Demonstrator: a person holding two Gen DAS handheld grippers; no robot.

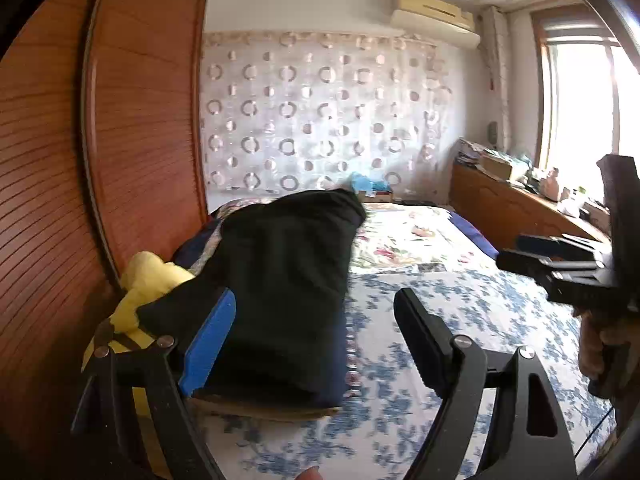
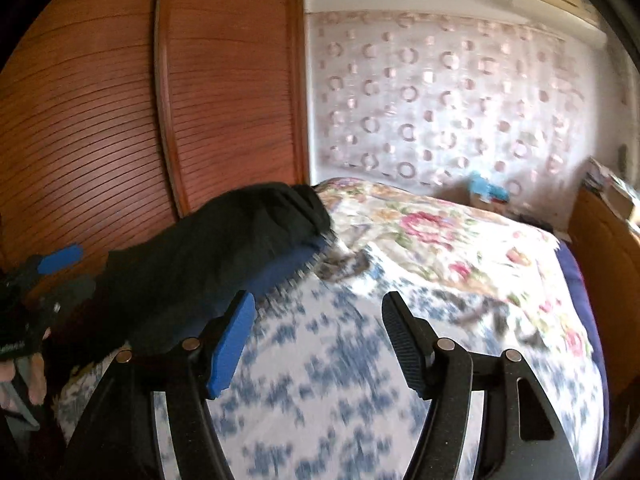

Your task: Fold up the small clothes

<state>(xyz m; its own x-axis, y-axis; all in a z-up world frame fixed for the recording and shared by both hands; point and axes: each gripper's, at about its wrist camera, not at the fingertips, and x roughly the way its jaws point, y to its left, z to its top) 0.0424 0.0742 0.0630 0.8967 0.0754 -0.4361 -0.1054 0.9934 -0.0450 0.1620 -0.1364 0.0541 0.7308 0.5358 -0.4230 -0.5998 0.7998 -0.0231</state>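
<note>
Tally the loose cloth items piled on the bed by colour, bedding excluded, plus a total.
Black: 1, the black folded garment, topmost
Yellow: 1, the crumpled yellow cloth item beside it by the wardrobe
Navy blue: 1, the navy blue fringed cloth under the black one
Total: 3

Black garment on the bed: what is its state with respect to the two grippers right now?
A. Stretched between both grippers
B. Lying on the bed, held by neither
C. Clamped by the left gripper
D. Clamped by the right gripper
B. The black garment lies on the bed; the left gripper and right gripper both have their fingers spread wide with nothing between them.
</note>
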